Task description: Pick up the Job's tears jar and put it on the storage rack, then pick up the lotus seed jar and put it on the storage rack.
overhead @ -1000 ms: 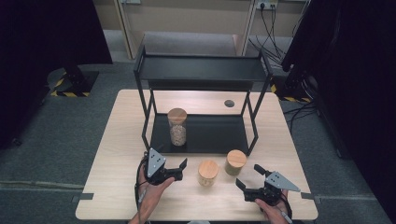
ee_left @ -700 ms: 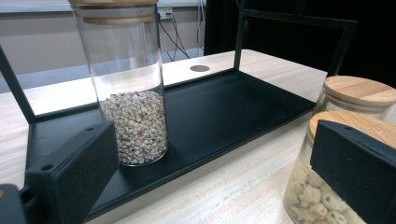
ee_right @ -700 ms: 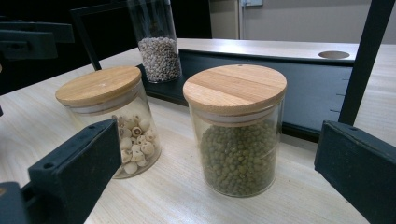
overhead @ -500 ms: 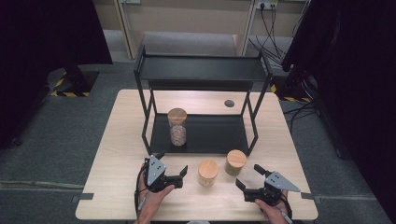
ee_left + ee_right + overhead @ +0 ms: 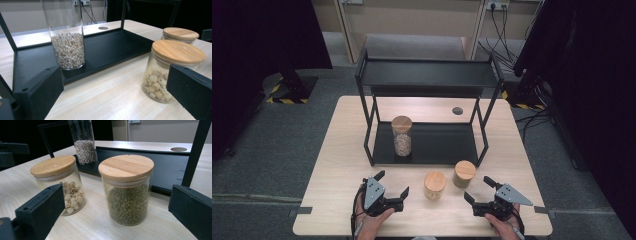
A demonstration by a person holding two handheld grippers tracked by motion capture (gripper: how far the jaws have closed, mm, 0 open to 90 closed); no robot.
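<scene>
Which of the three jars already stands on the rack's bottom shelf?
The tall jar of pale grain; the two short jars stand on the table in front.

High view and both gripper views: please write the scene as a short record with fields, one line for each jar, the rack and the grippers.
tall glass jar with wooden lid: upright on the rack's lower shelf, left part; holds small pale grains
short glass jar of pale round seeds: on the table, before the rack
short glass jar of green beans: on the table, right of the seed jar
black metal two-shelf rack: top shelf bare
left gripper: open, faces the seed jar
right gripper: open, faces the bean jar
</scene>
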